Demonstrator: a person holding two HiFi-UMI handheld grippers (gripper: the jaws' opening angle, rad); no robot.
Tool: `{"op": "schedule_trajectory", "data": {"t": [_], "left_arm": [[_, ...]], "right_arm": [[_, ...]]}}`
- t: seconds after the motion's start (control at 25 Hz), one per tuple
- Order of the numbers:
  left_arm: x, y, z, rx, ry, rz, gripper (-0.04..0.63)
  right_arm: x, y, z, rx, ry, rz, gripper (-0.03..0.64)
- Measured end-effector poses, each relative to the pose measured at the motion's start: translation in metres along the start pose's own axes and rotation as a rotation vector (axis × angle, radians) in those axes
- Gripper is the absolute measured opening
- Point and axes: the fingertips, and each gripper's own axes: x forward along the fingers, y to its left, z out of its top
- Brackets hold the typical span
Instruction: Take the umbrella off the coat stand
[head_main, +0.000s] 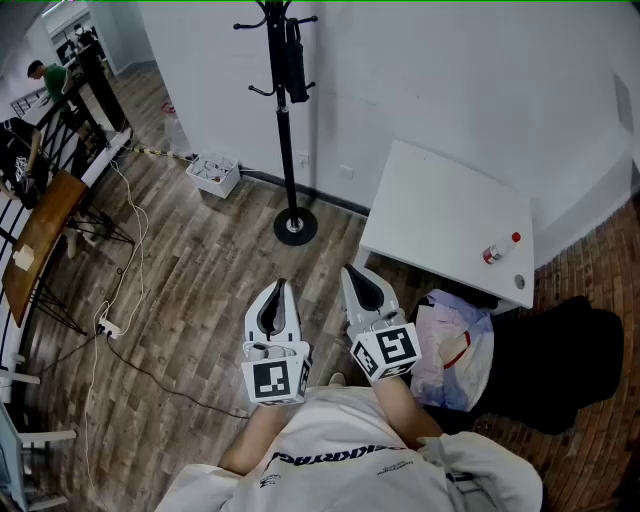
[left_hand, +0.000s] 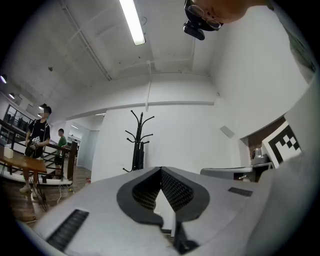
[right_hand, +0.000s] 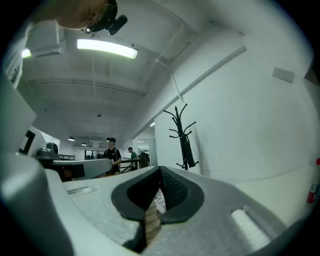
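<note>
A black coat stand (head_main: 287, 130) rises against the white wall, with its round base (head_main: 295, 226) on the wood floor. A folded black umbrella (head_main: 295, 62) hangs from an upper hook, close to the pole. Both grippers are held low, well short of the stand. My left gripper (head_main: 279, 286) and right gripper (head_main: 351, 270) point toward the stand, side by side. Each has its jaws shut with nothing between them. In the left gripper view the umbrella (left_hand: 142, 154) hangs beside the pole beyond the shut tips (left_hand: 161, 169). The right gripper view shows the umbrella (right_hand: 188, 150) to the right of its tips (right_hand: 160, 169).
A white table (head_main: 440, 215) stands right of the stand, with a red-capped bottle (head_main: 497, 250) on it. Below it lie a plastic bag (head_main: 455, 345) and a black bag (head_main: 560, 360). A white crate (head_main: 214, 174) sits by the wall. Cables (head_main: 120, 330) and a wooden desk (head_main: 40, 240) lie left.
</note>
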Motion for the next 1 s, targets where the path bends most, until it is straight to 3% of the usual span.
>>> {"op": "schedule_trajectory", "data": {"t": [0.16, 0.56, 0.72, 1.0], "left_arm": [[0.016, -0.017, -0.011, 0.0, 0.021, 0.014, -0.003], [0.04, -0.058, -0.036, 0.016, 0.041, 0.013, -0.003], [0.045, -0.059, -0.053, 0.018, 0.08, 0.011, -0.003], [0.068, -0.051, -0.067, -0.003, 0.076, 0.006, -0.003]], "right_arm": [[-0.001, -0.013, 0.011, -0.056, -0.04, 0.051, -0.002], [-0.006, -0.056, 0.007, -0.041, -0.02, 0.132, 0.0], [0.002, -0.054, 0.005, -0.057, -0.021, 0.168, 0.0], [0.026, -0.06, -0.008, -0.059, -0.007, 0.193, 0.0]]}}
